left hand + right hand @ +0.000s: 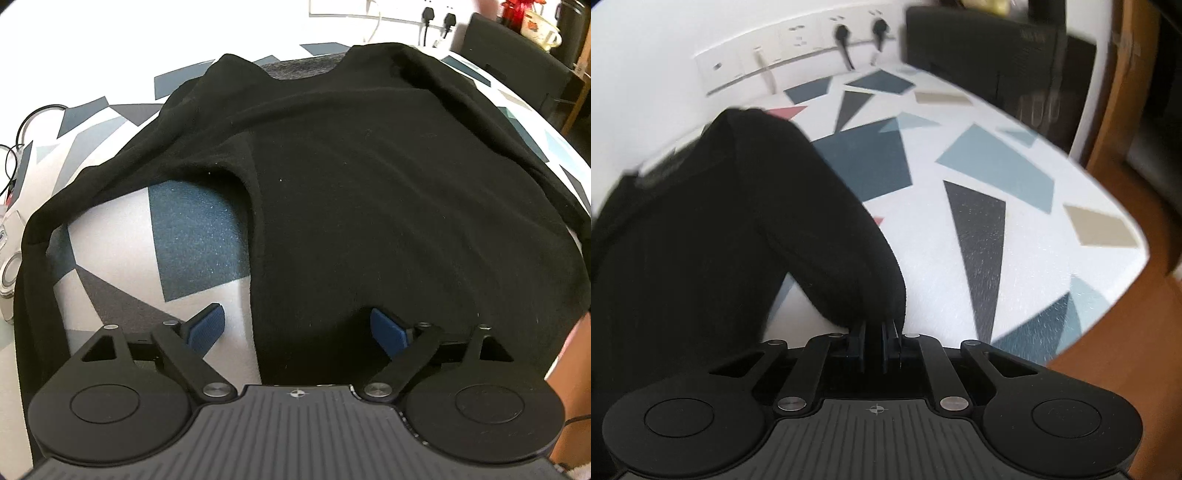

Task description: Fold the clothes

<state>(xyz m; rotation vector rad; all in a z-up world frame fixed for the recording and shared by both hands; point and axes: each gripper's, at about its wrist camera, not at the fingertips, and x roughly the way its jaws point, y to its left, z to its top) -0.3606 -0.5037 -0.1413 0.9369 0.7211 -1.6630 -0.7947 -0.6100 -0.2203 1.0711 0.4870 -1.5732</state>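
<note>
The left gripper (pixel 297 328) stands with its blue pads (pixel 207 326) spread wide, the lower edge of the black long-sleeved fleece sweater (pixel 369 192) between them and unpinched. The right gripper (pixel 882 332) has its jaws pressed together, pinching the sweater's right sleeve (pixel 827 236). The sweater lies flat on the white tablecloth with grey and blue angular shapes (pixel 997 158). Behind, black plugs (pixel 844 33) sit in white wall sockets.
</note>
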